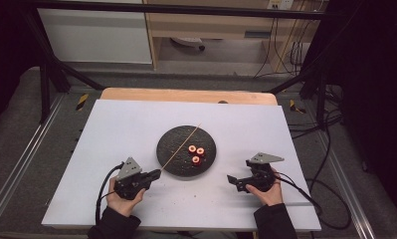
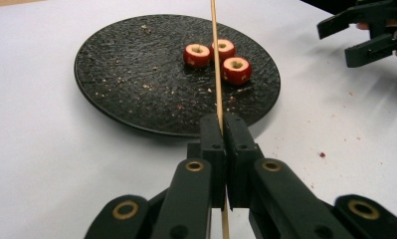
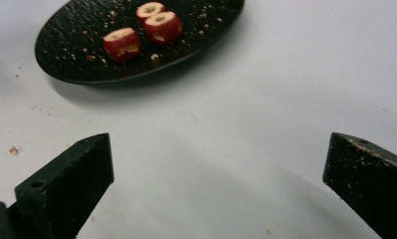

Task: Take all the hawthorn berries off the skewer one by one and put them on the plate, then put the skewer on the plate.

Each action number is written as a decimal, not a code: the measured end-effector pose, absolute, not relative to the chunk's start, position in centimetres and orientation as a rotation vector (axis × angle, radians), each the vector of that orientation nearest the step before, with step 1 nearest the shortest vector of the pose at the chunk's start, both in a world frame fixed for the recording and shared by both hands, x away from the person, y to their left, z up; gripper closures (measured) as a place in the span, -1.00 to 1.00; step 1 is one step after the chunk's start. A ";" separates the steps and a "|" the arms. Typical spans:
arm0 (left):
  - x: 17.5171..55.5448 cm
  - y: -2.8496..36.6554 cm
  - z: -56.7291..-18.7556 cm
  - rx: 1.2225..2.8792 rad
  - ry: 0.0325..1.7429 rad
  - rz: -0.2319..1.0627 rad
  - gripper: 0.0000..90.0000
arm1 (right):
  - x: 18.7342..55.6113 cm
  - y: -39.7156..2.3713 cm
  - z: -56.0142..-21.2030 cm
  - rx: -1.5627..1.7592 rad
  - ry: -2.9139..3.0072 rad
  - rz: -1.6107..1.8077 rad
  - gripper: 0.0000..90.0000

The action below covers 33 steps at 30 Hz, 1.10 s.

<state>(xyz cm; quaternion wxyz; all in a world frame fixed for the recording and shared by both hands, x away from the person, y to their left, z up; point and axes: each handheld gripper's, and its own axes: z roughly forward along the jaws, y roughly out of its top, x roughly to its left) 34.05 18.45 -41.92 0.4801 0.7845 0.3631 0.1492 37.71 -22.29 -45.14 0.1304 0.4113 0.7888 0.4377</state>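
Nearest the person, the left gripper (image 2: 221, 130) is pinching a thin wooden skewer (image 2: 216, 59) near its lower end, jaws clenched flat on it, so the stick is running up and forward over the black plate (image 2: 116, 74). That skewer is looking light, stiff along its length but likely to snap or twist if squeezed off-centre, so holding it low, as now, is leaving the pointed end free. Off to the right, the right gripper (image 1: 240, 180) is hovering over the white table (image 1: 136, 124) with its jaws spread wide and nothing between them, just beside the plate's rim. Farther on, three red fruit pieces (image 2: 217, 56) are sitting close together on the plate's right half, each small, round and cored with a pale hole through the top. They are probably soft, a little slippery and easy to crush, so a gentle pinch across the red sides seems best, keeping the hole clear for the skewer. Crumbs are lying scattered around them.
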 end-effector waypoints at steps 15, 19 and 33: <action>37.0 16.7 -41.7 1.941 0.979 0.391 0.95 | 36.9 -24.5 -45.3 1.235 2.251 1.303 -0.99; 37.6 16.0 -42.0 1.959 1.010 0.405 0.95 | 36.9 -24.7 -45.4 1.234 2.252 1.295 -0.99; 39.0 14.0 -43.5 2.043 1.104 0.450 0.95 | 36.8 -24.7 -45.6 1.241 2.254 1.294 -0.98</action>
